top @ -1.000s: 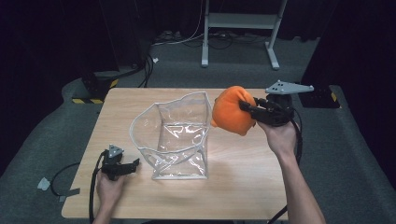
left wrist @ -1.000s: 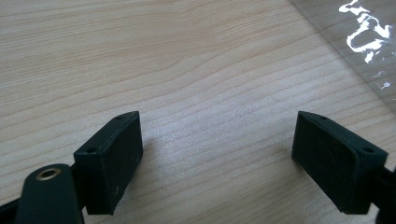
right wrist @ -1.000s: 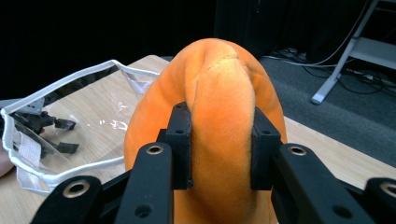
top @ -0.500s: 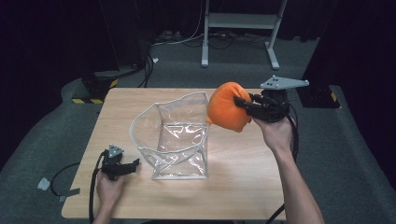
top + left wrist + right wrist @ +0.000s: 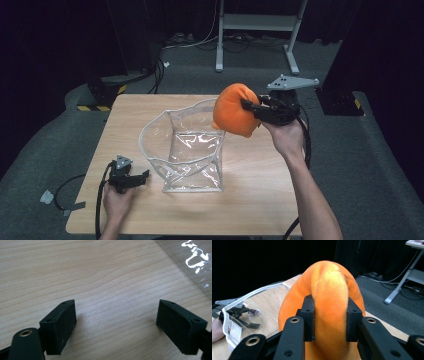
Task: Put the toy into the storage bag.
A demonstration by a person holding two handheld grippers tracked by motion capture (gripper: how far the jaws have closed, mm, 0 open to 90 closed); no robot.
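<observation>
Right tool (image 5: pixel 248 106) clamped on an orange plush (image 5: pixel 234 111), jaws pinching a fold of it, seen close in the right gripper view (image 5: pixel 329 315). Held in the air over the far right rim of a clear bag (image 5: pixel 182 150), just above its open mouth. Left tool (image 5: pixel 141 176) wide open and holding nothing, resting low on the bench (image 5: pixel 260 200) just beside the bag's near left corner, bare wood (image 5: pixel 105 277) between its jaws.

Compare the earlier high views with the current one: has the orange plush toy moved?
Yes. Clamped in the right hand-held gripper, the orange plush toy has drifted left and slightly up, now overlapping the right rim of the clear plastic bag.
</observation>
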